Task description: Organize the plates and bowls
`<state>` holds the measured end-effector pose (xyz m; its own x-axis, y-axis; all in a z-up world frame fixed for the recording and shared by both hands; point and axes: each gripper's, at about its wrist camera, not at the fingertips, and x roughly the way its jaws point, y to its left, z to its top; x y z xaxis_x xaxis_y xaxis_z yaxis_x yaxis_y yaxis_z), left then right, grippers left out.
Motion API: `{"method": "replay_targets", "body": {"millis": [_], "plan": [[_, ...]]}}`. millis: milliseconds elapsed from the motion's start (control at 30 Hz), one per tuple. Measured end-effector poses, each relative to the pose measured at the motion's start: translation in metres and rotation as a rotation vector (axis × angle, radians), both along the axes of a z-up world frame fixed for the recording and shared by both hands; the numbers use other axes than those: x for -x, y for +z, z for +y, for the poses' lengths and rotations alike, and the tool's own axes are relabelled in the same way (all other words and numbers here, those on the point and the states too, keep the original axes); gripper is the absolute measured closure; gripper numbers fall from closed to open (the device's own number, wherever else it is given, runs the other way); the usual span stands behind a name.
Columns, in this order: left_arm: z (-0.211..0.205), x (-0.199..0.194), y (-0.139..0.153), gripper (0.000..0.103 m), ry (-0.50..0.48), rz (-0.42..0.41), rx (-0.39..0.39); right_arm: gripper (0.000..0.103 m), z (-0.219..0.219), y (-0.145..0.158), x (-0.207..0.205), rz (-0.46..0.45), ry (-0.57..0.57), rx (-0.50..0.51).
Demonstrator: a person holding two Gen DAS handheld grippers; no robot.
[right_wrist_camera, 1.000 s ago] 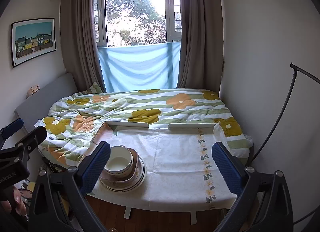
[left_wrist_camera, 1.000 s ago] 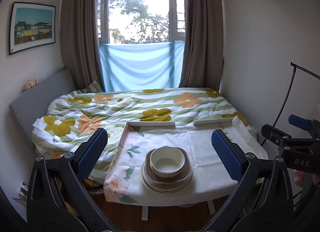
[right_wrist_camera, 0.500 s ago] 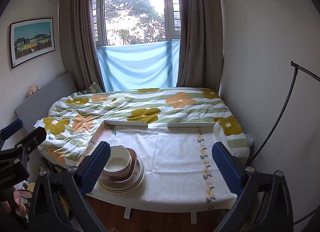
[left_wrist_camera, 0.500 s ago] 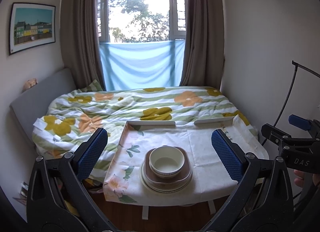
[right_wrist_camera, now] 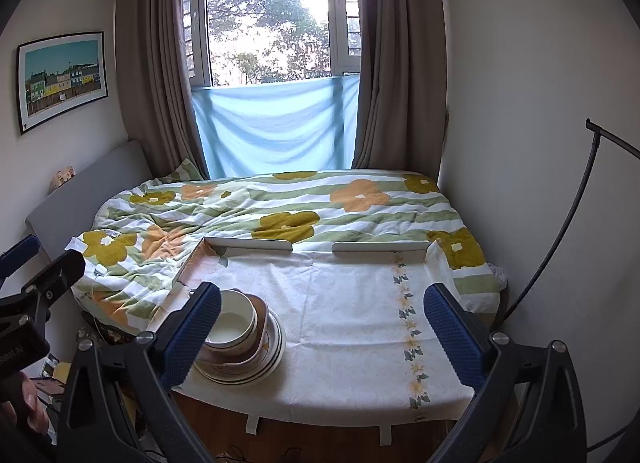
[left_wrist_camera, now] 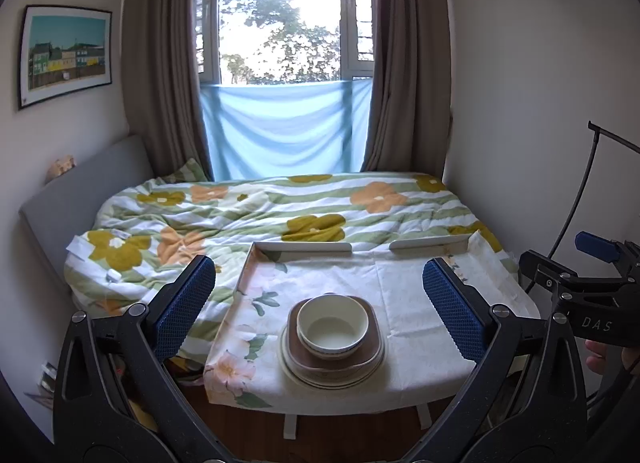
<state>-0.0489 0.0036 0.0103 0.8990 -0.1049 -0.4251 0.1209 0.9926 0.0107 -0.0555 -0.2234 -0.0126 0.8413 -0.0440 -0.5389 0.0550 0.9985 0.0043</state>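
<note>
Table (right_wrist_camera: 360, 327) under a floral cloth butts the bed (right_wrist_camera: 280, 207) at 12 o'clock, with a raised rim along the far and left edges; the cloth from centre to 3 o'clock is bare. Dish stack (left_wrist_camera: 333, 347) sits at the table's 7 o'clock near the front edge: round plates, brown squarish plate, white bowl (left_wrist_camera: 333, 325) on top, mouth up, no clear long axis. Left gripper (left_wrist_camera: 319, 309) and right gripper (right_wrist_camera: 322, 329) both hover short of the table, jaws wide apart, touching nothing.

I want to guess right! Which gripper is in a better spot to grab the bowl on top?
Probably the left gripper: the bowl sits centred between its open fingers. From the right gripper, the stack sits off to the left, behind one finger.
</note>
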Motion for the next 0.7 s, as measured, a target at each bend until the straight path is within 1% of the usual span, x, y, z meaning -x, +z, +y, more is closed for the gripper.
{"method": "replay_targets", "body": {"millis": [233,467,700], "plan": [[-0.002,-0.005,-0.001,0.000,0.001,-0.002,-0.007,0.002,-0.004,-0.004,-0.008,0.006,0.006,-0.001],[-0.004,-0.003,0.002,0.000,0.049,-0.036,-0.027,0.002,-0.007,-0.005,-0.010,0.007,0.017,-0.005],[-0.012,-0.001,0.002,0.000,0.050,-0.052,-0.038,0.002,-0.009,-0.007,-0.011,0.016,0.019,-0.009]]}}
